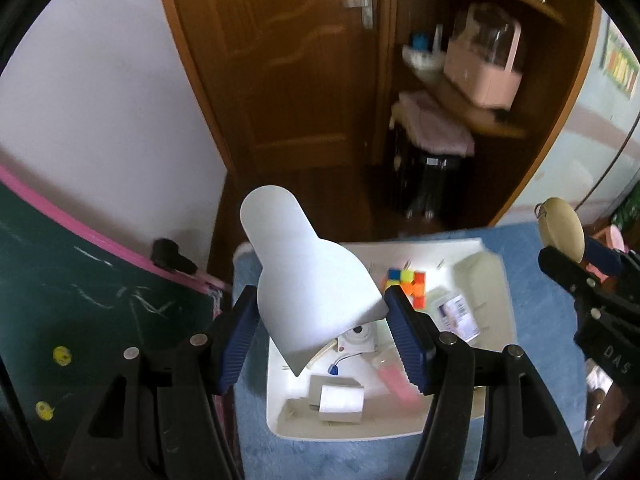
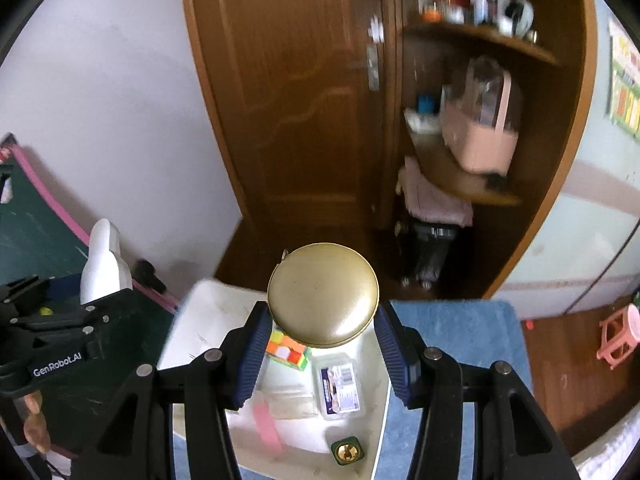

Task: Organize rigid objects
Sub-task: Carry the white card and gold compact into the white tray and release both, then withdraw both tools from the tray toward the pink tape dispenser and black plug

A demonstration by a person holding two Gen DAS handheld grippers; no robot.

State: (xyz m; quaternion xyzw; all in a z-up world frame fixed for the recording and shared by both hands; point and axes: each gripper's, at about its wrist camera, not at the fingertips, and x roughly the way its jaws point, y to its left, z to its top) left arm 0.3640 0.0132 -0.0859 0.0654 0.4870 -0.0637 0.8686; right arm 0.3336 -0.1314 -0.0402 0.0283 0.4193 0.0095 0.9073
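— Blue cloth on the table, white tray on top, brown door behind. What's on the left?

— Left gripper is clamped on a white bottle-shaped piece, held above the tray's near-left part.

— And the right?

— Right gripper squeezes a round gold tin between its blue pads, above the colour cube and a clear labelled case in the tray.
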